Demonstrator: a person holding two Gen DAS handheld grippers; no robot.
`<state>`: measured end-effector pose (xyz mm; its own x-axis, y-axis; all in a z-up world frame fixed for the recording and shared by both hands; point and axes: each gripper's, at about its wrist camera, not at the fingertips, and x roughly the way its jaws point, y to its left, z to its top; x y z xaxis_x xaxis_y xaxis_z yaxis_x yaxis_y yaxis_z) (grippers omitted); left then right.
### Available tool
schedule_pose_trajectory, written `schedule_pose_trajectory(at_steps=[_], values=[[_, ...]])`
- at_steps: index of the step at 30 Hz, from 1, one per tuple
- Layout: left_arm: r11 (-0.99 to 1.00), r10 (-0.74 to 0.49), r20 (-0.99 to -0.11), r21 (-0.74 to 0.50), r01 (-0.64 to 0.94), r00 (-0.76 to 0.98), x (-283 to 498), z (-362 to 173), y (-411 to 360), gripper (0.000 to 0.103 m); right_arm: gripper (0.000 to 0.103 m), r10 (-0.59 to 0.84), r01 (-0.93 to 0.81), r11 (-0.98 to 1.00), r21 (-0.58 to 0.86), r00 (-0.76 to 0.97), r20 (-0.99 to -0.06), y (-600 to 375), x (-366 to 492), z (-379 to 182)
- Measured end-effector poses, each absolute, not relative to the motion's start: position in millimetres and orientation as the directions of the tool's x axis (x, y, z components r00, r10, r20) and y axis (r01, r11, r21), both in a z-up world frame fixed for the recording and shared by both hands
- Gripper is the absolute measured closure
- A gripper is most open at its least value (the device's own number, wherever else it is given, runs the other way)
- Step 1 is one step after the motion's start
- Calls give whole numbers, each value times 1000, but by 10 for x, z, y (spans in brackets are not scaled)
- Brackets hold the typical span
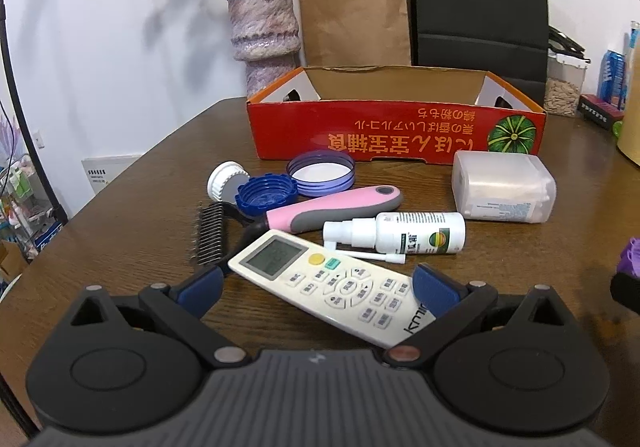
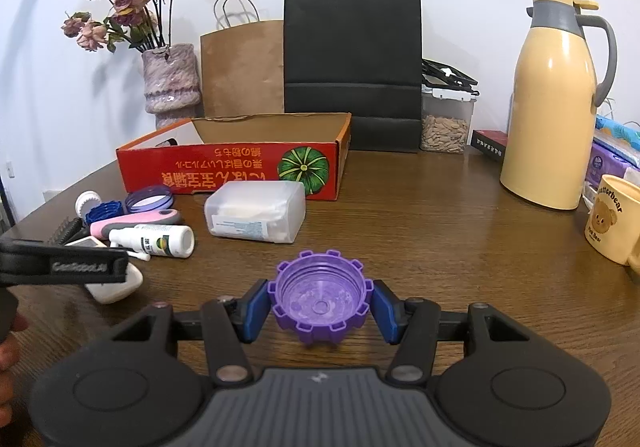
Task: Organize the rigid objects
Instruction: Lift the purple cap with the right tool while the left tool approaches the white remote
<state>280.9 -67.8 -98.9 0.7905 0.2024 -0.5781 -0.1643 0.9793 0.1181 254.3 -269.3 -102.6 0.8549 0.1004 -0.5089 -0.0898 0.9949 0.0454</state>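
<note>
The right gripper [image 2: 320,305] has its blue pads clamped on either side of a purple toothed cap [image 2: 319,297], held mouth-up just over the brown table [image 2: 460,247]. The left gripper [image 1: 318,287] stands with jaws spread wide around the near end of a white remote control [image 1: 332,285], the pads clear of it on both sides as far as I can see (the remote lies flat, nothing is lifted).

So the step in hand looks like collecting: one item gripped, a second being lined up. The red cardboard box [image 2: 224,171] sits at the far left of the table, open and seemingly empty. The pink-handled pet comb [image 1: 332,207], the white spray bottle [image 1: 404,233], the blue cap [image 1: 266,197] and the clear plastic box [image 1: 504,187] lie loose in front of it.

Next, I judge, the purple cap needs carrying far and left over the box's near wall and releasing inside, while the left jaws close squarely on the remote's narrow sides.
</note>
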Motion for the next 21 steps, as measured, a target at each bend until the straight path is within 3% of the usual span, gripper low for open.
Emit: schedule_pose_trajectory(at_steps=[21], values=[[989, 141, -598, 125, -81, 789, 2492, -941, -297, 0, 49, 99, -90, 995, 42, 857, -506, -2684, 2535, -1026]])
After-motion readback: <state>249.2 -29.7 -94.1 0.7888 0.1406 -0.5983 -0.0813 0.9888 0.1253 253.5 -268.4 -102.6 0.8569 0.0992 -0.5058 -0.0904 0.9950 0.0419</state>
